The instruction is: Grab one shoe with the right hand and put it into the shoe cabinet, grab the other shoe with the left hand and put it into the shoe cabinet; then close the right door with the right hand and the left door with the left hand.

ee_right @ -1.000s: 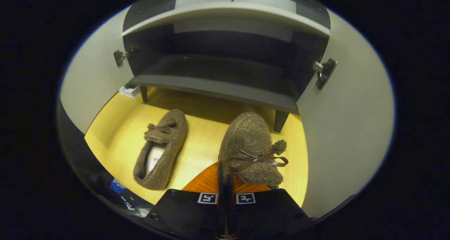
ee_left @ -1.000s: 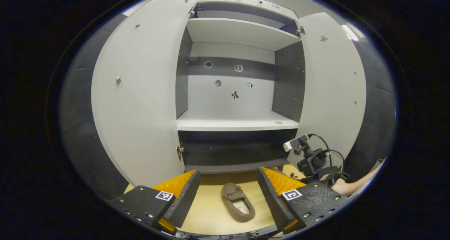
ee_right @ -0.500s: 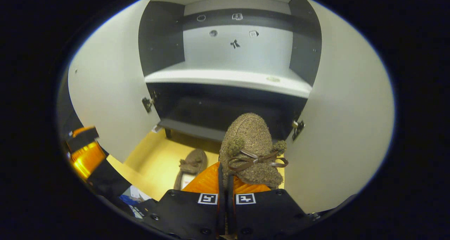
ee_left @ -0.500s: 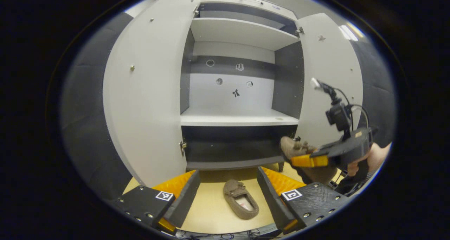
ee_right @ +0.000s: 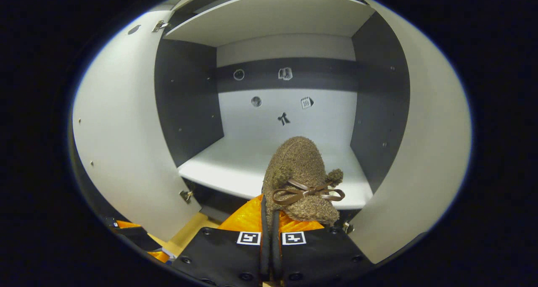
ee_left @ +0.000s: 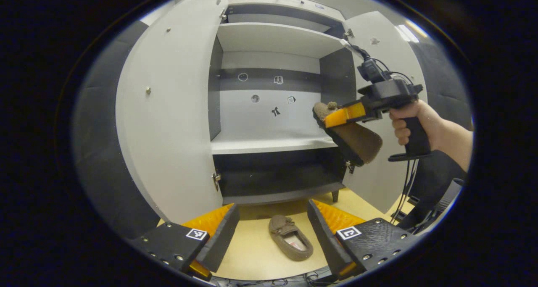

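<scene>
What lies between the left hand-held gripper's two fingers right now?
In the left gripper view, the second shoe lies on the bare wooden floor between the fingers.

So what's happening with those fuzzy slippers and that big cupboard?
A person is putting a pair of slippers away. The right gripper is shut on one fuzzy brown slipper and holds it up in front of the middle shelf of the shoe cabinet, both doors open. The other slipper lies on the floor below, and the left gripper waits open above it.
</scene>
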### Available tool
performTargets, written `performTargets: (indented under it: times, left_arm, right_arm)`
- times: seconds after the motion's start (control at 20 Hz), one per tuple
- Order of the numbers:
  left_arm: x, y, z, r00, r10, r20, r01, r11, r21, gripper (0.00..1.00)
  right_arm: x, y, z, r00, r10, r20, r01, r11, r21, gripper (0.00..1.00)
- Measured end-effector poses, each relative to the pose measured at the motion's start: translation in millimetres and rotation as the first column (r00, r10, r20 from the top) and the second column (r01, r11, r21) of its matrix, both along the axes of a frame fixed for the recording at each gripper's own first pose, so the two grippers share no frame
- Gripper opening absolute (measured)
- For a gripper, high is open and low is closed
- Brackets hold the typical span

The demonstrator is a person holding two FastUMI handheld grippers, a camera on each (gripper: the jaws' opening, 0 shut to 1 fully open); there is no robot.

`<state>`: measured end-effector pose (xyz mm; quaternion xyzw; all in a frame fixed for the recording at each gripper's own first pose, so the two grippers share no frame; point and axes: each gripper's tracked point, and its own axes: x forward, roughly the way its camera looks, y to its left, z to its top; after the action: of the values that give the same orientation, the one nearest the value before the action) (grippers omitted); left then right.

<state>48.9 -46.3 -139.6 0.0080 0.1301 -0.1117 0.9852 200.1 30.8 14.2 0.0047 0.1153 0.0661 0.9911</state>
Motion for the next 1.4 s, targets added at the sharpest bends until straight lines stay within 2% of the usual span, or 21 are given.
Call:
performTargets:
  times: [0.05,0.15,0.25,0.3,0.35,0.4,0.45,0.55,0.6,0.65,0.7,0.75,0.85,1.0,1.05,1.1,1.2,1.25,1.35,1.4]
  left_arm:
    - [1.3,-1.1,3.5,1.0,0.001,0.005,-0.001,1.0,0.002,0.92]
    - [5.1,-0.3,10.9,1.0,0.017,0.012,-0.018,1.0,0.014,0.95]
    - [11.9,-2.8,23.4,0.999,0.033,0.025,-0.032,0.999,-0.016,0.95]
    - [13.7,-2.0,28.6,0.998,0.045,0.031,-0.044,0.998,-0.033,1.0]
    - [17.6,-0.7,34.6,0.998,0.059,0.036,-0.057,0.997,-0.043,0.95]
    - [20.5,1.5,40.1,0.997,0.072,0.042,-0.07,0.996,-0.046,0.95]
    - [20.8,3.9,41.8,0.995,0.085,0.047,-0.083,0.996,-0.045,0.91]
    - [24.9,11.9,46.3,0.992,0.121,0.048,-0.119,0.992,-0.035,0.95]
    - [27.9,15.3,49.8,0.989,0.141,0.052,-0.139,0.99,-0.033,0.95]
    - [29.7,17.8,52.9,0.986,0.157,0.06,-0.155,0.987,-0.033,1.0]
    - [31.3,21.4,54.0,0.982,0.179,0.065,-0.177,0.984,-0.035,1.0]
    - [31.9,23.7,53.1,0.979,0.196,0.059,-0.193,0.98,-0.041,0.95]
    - [31.2,26.6,52.4,0.974,0.221,0.053,-0.218,0.974,-0.055,0.95]
    - [28.4,31.3,48.0,0.969,0.245,0.041,-0.243,0.969,-0.047,0.95]
    - [28.0,33.2,45.9,0.967,0.254,0.037,-0.252,0.967,-0.043,1.0]
    - [27.0,34.9,44.8,0.964,0.264,0.029,-0.262,0.964,-0.044,0.95]
    - [24.9,37.5,43.4,0.959,0.283,0.019,-0.281,0.958,-0.064,0.95]
    - [23.2,37.8,41.7,0.958,0.287,0.014,-0.286,0.955,-0.075,0.95]
    - [18.9,32.2,36.2,0.965,0.262,-0.006,-0.262,0.96,-0.095,0.95]
    - [15.6,31.3,35.5,0.966,0.26,-0.008,-0.26,0.961,-0.098,0.95]
  right_arm:
    - [8.9,-4.6,13.1,1.0,-0.006,0.017,0.006,1.0,0.004,0.05]
    - [32.3,-14.4,29.3,0.999,-0.016,0.032,0.015,1.0,0.021,0.04]
    - [55.0,-22.9,39.6,0.999,-0.035,0.042,0.034,0.999,0.024,0.05]
    - [66.4,-29.0,44.7,0.998,-0.047,0.052,0.046,0.999,0.021,0.04]
    - [79.2,-34.2,49.3,0.996,-0.062,0.063,0.061,0.998,0.018,0.04]
    - [91.5,-38.6,51.1,0.995,-0.072,0.064,0.071,0.997,0.016,0.0]
    - [102.4,-40.7,53.0,0.995,-0.077,0.062,0.076,0.997,0.015,0.04]
    - [120.1,-44.4,56.5,0.994,-0.089,0.069,0.088,0.996,0.018,0.04]
    - [128.6,-46.5,57.4,0.993,-0.097,0.074,0.095,0.995,0.021,0.04]
    - [136.1,-48.6,57.5,0.992,-0.101,0.075,0.1,0.995,0.018,0.04]
    - [145.5,-50.0,57.1,0.991,-0.107,0.078,0.107,0.994,0.015,0.04]
    - [153.4,-52.2,56.0,0.99,-0.117,0.076,0.116,0.993,0.009,0.04]
    - [167.4,-55.3,49.0,0.989,-0.134,0.064,0.134,0.991,-0.002,0.04]
    - [181.5,-49.3,23.7,0.992,-0.122,-0.017,0.122,0.993,-0.003,0.04]
    - [185.4,-46.7,24.2,0.992,-0.123,-0.01,0.123,0.992,0.002,0.05]
    - [187.4,-48.4,24.4,0.991,-0.135,-0.006,0.135,0.991,-0.003,0.05]
    - [191.2,-44.1,19.8,0.991,-0.132,-0.015,0.132,0.991,-0.01,0.08]
    - [193.2,-42.4,16.8,0.991,-0.129,-0.023,0.129,0.992,-0.014,0.14]
    - [191.6,-37.7,7.2,0.992,-0.107,-0.067,0.106,0.994,-0.015,0.19]
    - [191.1,-29.8,2.2,0.992,-0.079,-0.095,0.079,0.997,-0.003,0.36]
